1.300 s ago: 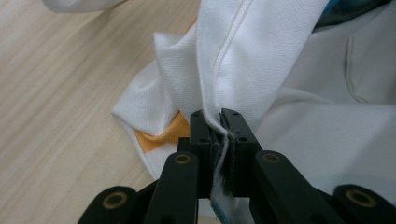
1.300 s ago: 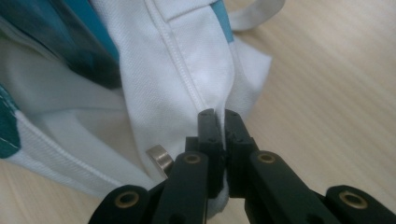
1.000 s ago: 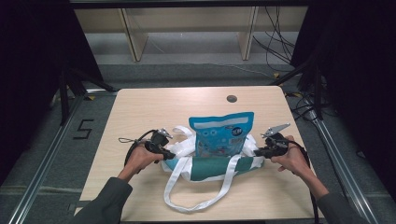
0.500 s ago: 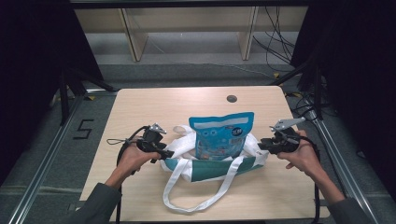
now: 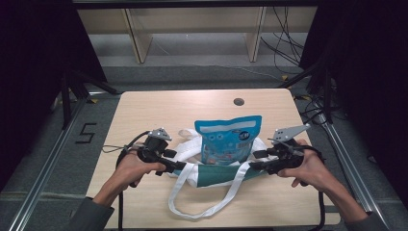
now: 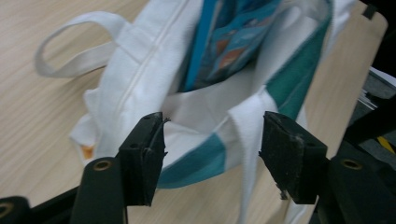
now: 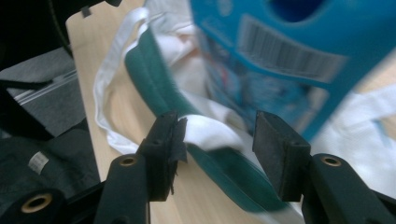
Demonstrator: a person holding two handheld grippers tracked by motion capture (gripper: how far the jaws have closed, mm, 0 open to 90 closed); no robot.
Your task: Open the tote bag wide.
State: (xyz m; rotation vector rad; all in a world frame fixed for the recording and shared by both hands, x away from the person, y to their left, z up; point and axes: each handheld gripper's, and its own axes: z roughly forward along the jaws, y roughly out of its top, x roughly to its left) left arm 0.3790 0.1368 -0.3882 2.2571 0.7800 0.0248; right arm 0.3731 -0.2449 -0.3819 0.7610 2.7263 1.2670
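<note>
Blue snack pouch point(image 5: 230, 140) sits in the tote bag point(image 5: 217, 173) (probably done); left gripper point(image 5: 179, 165) and right gripper point(image 5: 246, 166) have just been opening, jaws apart around the bag's rim, gripping nothing

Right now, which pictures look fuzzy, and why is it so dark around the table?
In the right gripper view the blue packet is smeared and soft, while the black fingers look sharp. In the left gripper view the bag is a little soft too. The high view is sharper; light falls on the table, and the sides are nearly black.
</note>
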